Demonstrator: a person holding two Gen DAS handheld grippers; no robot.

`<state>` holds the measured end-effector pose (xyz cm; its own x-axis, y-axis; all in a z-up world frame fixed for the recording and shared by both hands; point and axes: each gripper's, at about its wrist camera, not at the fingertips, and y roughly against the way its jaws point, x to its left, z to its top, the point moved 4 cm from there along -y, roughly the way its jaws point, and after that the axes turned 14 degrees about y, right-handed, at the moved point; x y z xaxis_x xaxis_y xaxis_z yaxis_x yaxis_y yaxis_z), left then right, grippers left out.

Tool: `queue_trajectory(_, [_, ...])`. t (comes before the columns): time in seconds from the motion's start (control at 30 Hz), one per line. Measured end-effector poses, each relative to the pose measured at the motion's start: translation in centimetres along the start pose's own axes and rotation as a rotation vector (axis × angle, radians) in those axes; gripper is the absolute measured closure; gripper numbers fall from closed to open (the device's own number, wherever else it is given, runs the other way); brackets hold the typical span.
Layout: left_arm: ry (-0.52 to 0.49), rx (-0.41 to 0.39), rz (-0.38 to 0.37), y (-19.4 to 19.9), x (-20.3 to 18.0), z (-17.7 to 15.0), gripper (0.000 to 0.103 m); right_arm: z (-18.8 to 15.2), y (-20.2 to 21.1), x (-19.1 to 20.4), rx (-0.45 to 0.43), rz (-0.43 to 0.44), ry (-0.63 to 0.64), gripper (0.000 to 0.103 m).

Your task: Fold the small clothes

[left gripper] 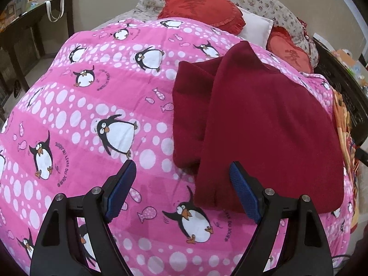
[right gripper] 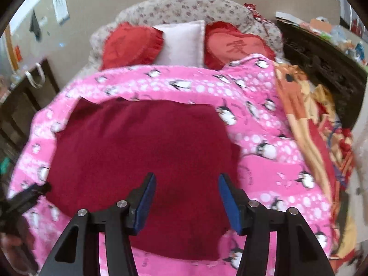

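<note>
We see both jaws released, nothing gripped: dark red fleece garment (left gripper: 264, 119) ahead-right of left gripper (left gripper: 182, 191), directly under right gripper (right gripper: 186, 201).

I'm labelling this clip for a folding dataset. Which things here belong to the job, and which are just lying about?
Job:
maroon garment, part folded
left gripper, open
right gripper, open
penguin blanket, the work surface

Lying about:
heart cushions
white pillow
orange blanket
white bag on the side table
</note>
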<state>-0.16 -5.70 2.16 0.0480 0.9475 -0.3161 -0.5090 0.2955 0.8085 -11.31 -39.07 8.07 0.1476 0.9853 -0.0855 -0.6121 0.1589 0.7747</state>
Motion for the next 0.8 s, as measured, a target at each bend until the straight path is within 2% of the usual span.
queue_trajectory(0.1, [0.01, 0.007, -0.004, -0.3, 0.1, -0.1, 0.019, 0.5, -0.4, 1.8, -0.013, 0.092, 0.042, 0.049])
queue_trajectory(0.2, [0.01, 0.005, -0.005, -0.4, 0.0, -0.1, 0.019, 0.5, -3.2, 4.3, 0.042, 0.216, 0.06, 0.049])
queue_trajectory(0.37, [-0.011, -0.015, 0.014, -0.2, -0.2, 0.2, 0.019, -1.0, -8.9, 6.9, 0.222, 0.225, 0.109, 0.048])
queue_trajectory(0.4, [-0.014, -0.021, 0.018, -0.1, -0.2, 0.2, 0.019, -1.0, -9.0, 7.2, 0.228, 0.207, 0.122, 0.048])
queue_trajectory(0.6, [-0.03, -0.045, 0.037, -0.1, -0.1, 0.5, 0.019, 1.4, -7.2, 9.2, 0.161, 0.254, 0.148, 0.045])
queue_trajectory(0.8, [-0.007, -0.032, 0.014, -0.6, -0.2, 0.6, 0.019, 4.7, -7.1, 12.3, 0.125, 0.298, 0.18, 0.044])
